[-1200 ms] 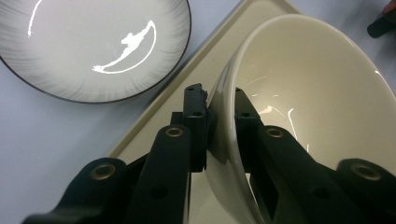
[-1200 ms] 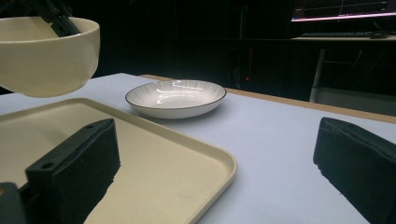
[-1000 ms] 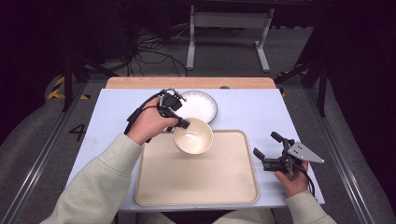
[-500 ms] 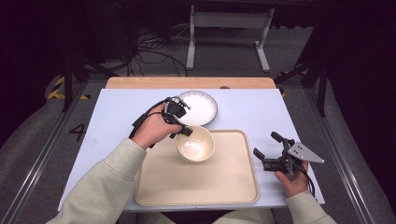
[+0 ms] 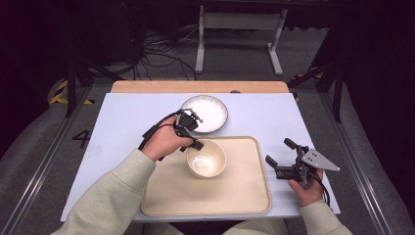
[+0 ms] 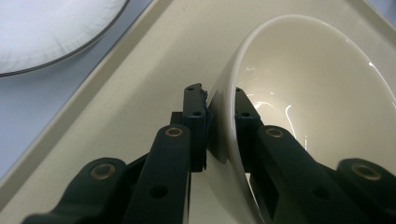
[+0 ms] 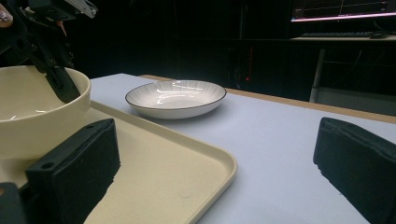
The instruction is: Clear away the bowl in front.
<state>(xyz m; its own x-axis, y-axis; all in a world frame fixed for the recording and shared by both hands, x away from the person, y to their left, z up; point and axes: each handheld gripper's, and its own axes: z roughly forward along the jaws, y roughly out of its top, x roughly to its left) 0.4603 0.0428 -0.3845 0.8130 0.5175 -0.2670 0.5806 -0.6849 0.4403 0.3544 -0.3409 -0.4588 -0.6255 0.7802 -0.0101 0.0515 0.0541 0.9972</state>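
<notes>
A cream bowl (image 5: pixel 206 159) stands upright in the back left part of the beige tray (image 5: pixel 235 196); whether its base touches the tray I cannot tell. My left gripper (image 5: pixel 193 144) is shut on the bowl's left rim. In the left gripper view the left gripper (image 6: pixel 219 100) has one jaw outside and one inside the bowl (image 6: pixel 317 93). My right gripper (image 5: pixel 280 164) hovers by the tray's right edge, open with nothing in it. In the right gripper view the right gripper (image 7: pixel 219 154) has its pads far apart, with the bowl (image 7: pixel 32 121) at left.
A white plate with a dark rim (image 5: pixel 204 113) lies on the pale table (image 5: pixel 122 127) just behind the tray, close to the left hand. The plate (image 7: pixel 175 99) sits beyond the tray's corner (image 7: pixel 219 163). A wooden strip (image 5: pixel 195 86) runs along the table's far edge.
The left hand has brought the bowl down and toward the person, from tilted at the tray's back edge to level over the tray. The right gripper has stayed put.
</notes>
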